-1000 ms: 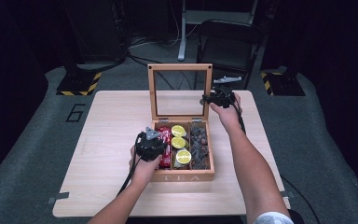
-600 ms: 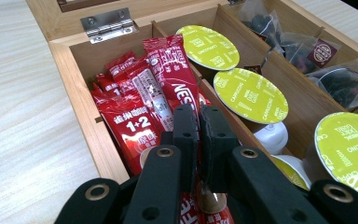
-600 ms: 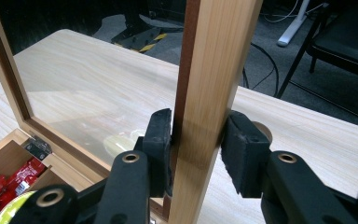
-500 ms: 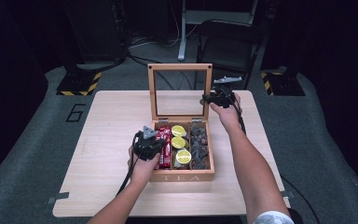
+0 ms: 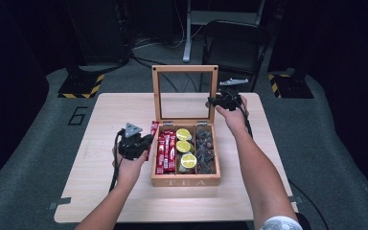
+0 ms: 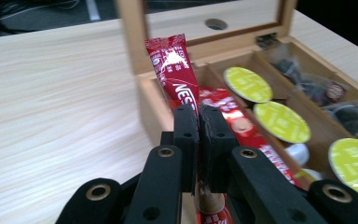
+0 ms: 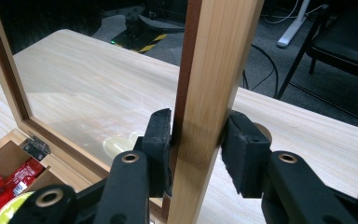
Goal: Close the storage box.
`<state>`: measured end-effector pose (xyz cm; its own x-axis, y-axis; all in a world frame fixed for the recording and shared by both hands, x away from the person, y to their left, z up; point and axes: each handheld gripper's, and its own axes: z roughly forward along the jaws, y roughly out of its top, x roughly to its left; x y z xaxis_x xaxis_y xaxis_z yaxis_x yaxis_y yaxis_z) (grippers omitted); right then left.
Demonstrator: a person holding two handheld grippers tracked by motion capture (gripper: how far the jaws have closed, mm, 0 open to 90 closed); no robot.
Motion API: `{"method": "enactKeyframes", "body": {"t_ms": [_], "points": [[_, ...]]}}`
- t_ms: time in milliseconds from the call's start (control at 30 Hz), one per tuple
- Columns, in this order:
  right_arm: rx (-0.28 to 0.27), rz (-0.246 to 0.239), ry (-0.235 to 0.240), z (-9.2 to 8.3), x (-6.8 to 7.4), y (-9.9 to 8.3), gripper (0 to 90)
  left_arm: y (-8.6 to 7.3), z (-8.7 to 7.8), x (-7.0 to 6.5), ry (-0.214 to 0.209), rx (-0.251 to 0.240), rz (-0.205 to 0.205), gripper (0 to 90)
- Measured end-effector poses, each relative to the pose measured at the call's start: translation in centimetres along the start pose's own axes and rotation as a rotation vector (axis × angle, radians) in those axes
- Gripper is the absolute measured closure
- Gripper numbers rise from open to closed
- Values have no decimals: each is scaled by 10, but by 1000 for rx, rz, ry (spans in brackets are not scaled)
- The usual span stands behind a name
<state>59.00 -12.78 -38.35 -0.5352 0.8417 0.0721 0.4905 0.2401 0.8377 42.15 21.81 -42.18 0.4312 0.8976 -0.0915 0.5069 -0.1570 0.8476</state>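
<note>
My black left gripper (image 6: 199, 140) pinches a red sachet (image 6: 173, 70) with white lettering; right of my fingers sit lime-yellow capsules (image 6: 247, 84). My right gripper's (image 7: 196, 140) pads straddle the pale wooden lid frame (image 7: 214, 70).

A: The table (image 5: 100, 167) looks like pale wood laminate, smooth and matt, with a fine straight grain.

B: The tea box (image 5: 186, 181) is light unfinished-looking wood too, and its upright lid (image 7: 209, 93) has a wooden frame round a clear, reflective pane. There's a small metal hinge (image 7: 36, 148) at the near corner.

A: The red sachet (image 6: 175, 74) in the left gripper (image 6: 199, 140) is glossy printed foil or plastic.

B: The round capsules (image 6: 279, 121) have yellow-green tops with a dull sheen. The right gripper (image 7: 198, 144) has matt black plastic jaws with brass-coloured rivets.

A: The floor (image 5: 38, 120) looks like grey, rough carpet.
</note>
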Motion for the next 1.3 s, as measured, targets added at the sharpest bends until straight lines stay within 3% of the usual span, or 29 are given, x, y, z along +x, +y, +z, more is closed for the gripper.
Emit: {"method": "enactKeyframes", "body": {"t_ms": [233,467,767,833,1000,1300], "points": [[1,-6,-6,0,1,0,629,-7,-14,29,60,5,-28,859],[5,-16,-7,-1,2,0,629,-34,-16,55,106,25,-101,858],[1,-21,-7,-1,1,0,629,-65,-11,72,127,62,-127,858],[1,-21,-8,-1,1,0,628,-70,-12,77,126,85,-118,858],[5,-19,-10,-2,2,0,629,-78,-12,85,123,103,-146,857],[8,-23,-9,-4,3,1,633,-87,5,81,117,153,-130,856]]}}
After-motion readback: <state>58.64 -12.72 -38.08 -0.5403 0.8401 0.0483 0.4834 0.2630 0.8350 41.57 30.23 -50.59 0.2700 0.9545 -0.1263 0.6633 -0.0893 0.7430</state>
